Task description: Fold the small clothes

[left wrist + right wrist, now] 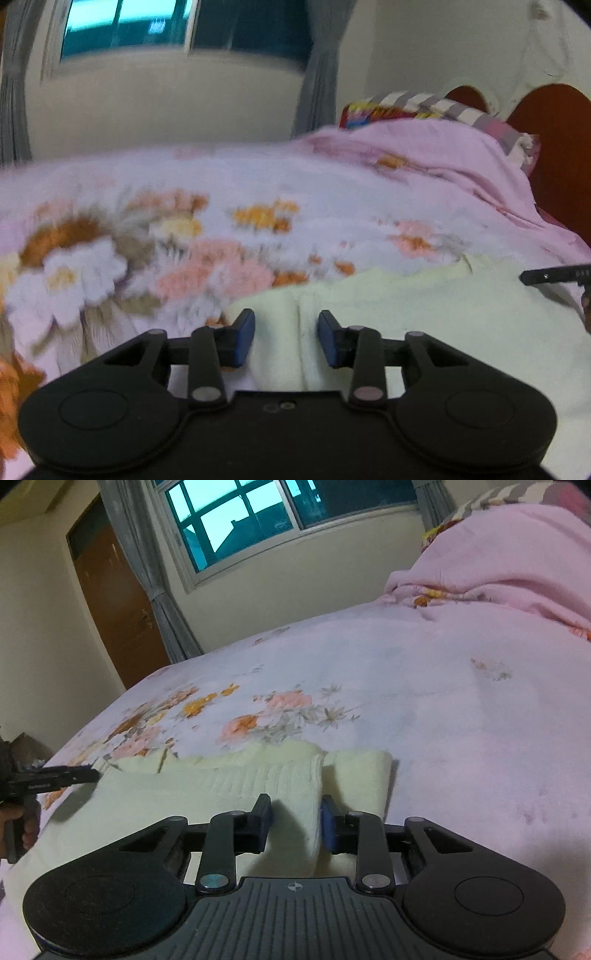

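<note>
Right wrist view shows the right gripper (295,821) low over a pale cream knitted garment (221,790) lying near the front edge of the bed (443,701), on its floral sheet; the jaws stand partly spread with a folded ribbed edge of the garment between them, and I cannot tell for sure that the pads press on it. In the left wrist view the left gripper (286,338) sits over the other end of the same garment (406,314), its blue pads apart with a ridge of cloth between them, seemingly not clamped. My judgement is that this is the grasping step ahead of a fold: both grippers are taking hold of the near edge. The next move calls for both pinches to be firm and for the hands to lift and carry the edge together, so the cloth lands flat and square. Small white lettering on the other gripper's finger is too blurred to read; no brand or label is legible.
</note>
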### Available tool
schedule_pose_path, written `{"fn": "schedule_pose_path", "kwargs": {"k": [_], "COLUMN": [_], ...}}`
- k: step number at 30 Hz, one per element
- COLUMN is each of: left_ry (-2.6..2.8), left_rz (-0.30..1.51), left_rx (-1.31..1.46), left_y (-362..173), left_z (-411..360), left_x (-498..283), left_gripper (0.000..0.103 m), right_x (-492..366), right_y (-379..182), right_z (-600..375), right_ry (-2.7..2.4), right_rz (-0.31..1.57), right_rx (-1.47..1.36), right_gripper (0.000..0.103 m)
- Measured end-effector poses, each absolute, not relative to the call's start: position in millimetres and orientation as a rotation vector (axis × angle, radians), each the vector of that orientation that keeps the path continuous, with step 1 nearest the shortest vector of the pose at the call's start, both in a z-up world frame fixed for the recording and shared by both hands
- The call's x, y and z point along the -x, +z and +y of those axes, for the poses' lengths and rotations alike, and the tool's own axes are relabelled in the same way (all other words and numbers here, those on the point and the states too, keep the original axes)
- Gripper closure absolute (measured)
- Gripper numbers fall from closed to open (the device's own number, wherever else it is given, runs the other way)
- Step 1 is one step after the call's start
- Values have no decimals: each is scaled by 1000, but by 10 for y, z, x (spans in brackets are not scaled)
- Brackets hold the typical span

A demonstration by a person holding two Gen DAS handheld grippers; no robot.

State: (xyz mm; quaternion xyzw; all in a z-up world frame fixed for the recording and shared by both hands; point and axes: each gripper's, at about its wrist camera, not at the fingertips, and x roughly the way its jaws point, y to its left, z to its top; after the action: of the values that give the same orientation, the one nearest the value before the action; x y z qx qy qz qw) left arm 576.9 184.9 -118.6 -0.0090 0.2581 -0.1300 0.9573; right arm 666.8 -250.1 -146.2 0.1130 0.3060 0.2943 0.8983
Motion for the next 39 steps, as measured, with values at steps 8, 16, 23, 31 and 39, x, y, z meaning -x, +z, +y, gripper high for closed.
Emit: {"fn": "schedule_pose_path", "kwargs": {"k": [8,16,23,31,39], "left_ry": [-351,-370,-388,-367,-179], "left_rz": [623,621,499,397,626], "left_rx": [-32,276,311,358,204], "left_y": [-1226,-1329,-1195,-994,-1294], "left_z": [1690,2064,2058,2117,1961], "left_x": [-5788,-5879,-5820,-5882,-6111], "left_gripper": [69,89,101,101,76], "right_x": [-6647,-6655,-6560,-6630,-6867], "right_y": [-1469,-1476,-1327,-1126,-1526], "right_z": [-2507,-2520,-2517,-2539,-2586], "right_ry": [610,608,620,625,466], "right_rz": [637,635,549,460,649], "right_rx": [-253,-268,-234,-276,-340], "right_gripper": [74,74,99,99,99]}}
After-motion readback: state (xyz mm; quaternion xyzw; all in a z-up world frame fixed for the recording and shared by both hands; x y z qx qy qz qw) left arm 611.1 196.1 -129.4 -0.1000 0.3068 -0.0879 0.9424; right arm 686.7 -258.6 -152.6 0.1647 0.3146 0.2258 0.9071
